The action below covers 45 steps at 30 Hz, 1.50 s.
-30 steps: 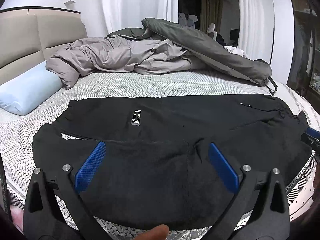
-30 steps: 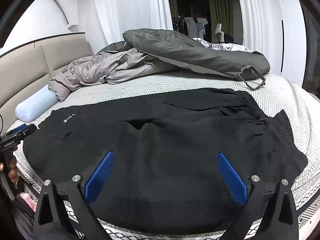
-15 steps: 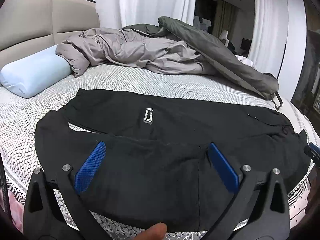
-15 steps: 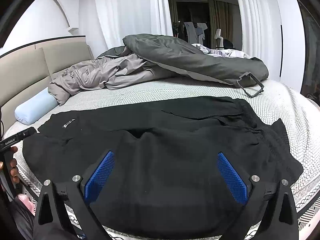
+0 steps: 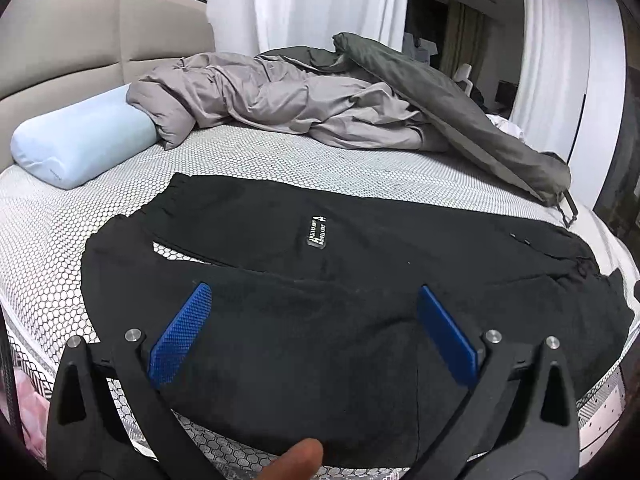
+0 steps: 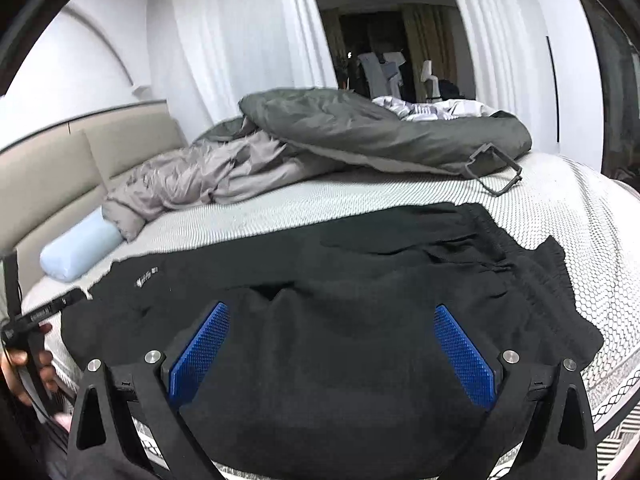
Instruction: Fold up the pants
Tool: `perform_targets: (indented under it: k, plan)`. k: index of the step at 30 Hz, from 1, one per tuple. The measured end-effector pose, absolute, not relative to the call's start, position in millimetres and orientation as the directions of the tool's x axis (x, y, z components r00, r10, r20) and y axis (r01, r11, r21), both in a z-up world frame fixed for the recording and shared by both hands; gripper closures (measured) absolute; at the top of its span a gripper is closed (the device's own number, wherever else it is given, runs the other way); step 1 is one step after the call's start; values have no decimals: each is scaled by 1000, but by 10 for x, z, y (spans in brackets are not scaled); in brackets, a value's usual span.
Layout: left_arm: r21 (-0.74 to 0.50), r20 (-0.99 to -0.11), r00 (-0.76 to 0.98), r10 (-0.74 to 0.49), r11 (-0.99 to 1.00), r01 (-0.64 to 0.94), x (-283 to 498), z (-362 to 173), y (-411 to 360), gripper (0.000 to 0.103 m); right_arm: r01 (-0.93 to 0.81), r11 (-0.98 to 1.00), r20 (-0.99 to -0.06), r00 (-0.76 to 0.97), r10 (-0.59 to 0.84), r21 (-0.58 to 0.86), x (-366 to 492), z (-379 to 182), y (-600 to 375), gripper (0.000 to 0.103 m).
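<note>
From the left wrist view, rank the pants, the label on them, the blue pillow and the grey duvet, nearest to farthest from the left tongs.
1. Pants, right under the left tongs.
2. Label, centre, just beyond.
3. Pillow, far left.
4. Duvet, at the back.

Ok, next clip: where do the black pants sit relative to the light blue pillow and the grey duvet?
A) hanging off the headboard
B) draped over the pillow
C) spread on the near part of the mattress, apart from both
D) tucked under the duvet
C: the black pants lie spread on the near part of the mattress, with bare mattress between them and both the light blue pillow and the grey duvet.
</note>
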<state>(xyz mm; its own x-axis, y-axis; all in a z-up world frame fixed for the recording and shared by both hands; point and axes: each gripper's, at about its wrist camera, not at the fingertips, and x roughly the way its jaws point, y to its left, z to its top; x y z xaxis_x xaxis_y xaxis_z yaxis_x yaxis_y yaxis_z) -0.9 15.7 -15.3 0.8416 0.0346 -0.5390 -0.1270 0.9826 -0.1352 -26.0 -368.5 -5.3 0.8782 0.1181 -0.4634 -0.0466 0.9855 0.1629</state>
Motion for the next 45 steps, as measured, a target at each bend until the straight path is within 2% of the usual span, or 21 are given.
perform_targets:
  k: [4, 8, 12, 16, 21, 23, 25, 31, 34, 36, 38, 41, 45]
  plan:
    - [-141, -546, 836, 42, 980, -141, -35, -144, 297, 1, -13, 988, -394, 916, 73, 152, -357, 10, -3756, 0]
    - [-155, -546, 834, 83, 968, -197, -91, -132, 589, 1, 2, 990, -446, 893, 64, 144, -346, 21, -3798, 0]
    - [-152, -541, 825, 165, 945, -289, -202, -131, 1013, 1, 0, 981, -460, 884, 90, 192, -366, 15, -3887, 0]
    - [-230, -575, 797, 184, 899, -373, -301, -243, 1570, 2, 15, 982, -479, 874, 78, 186, -379, -3, -3923, 0]
    - [-189, -620, 736, 270, 859, -475, -400, -412, 1996, 16, 12, 983, -494, 866, 82, 183, -385, -29, -3940, 0]
    - [-185, -641, 722, 260, 861, -474, -395, -499, 2120, 30, 11, 985, -501, 862, 79, 175, -374, -43, -3933, 0]
    - [-202, -663, 716, 220, 868, -453, -381, -582, 2205, 37, 13, 986, -509, 857, 73, 164, -368, -68, -3921, 0]
    - [-300, -703, 706, 82, 866, -400, -166, -738, 2279, 38, -4, 986, -537, 838, 96, 169, -298, -118, -3856, 0]
    - [-334, -722, 690, 47, 850, -408, -20, -814, 2279, 38, -11, 993, -544, 836, 73, 115, -268, -148, -3754, 0]
    - [-343, -726, 687, 37, 846, -409, 100, -869, 2288, 51, -6, 997, -551, 833, 46, 73, -261, -166, -3681, 0]
    - [-311, -738, 671, 71, 847, -432, 251, -877, 2253, 92, -10, 999, -552, 833, 31, 41, -267, -175, -3615, 0]
    - [-281, -716, 688, 120, 852, -442, 245, -787, 2188, 102, -10, 1000, -552, 834, -7, -28, -268, -190, -3535, 0]
    - [-220, -685, 698, 209, 854, -472, 81, -610, 2126, 103, 2, 996, -552, 832, -53, -94, -273, -213, -3501, 0]
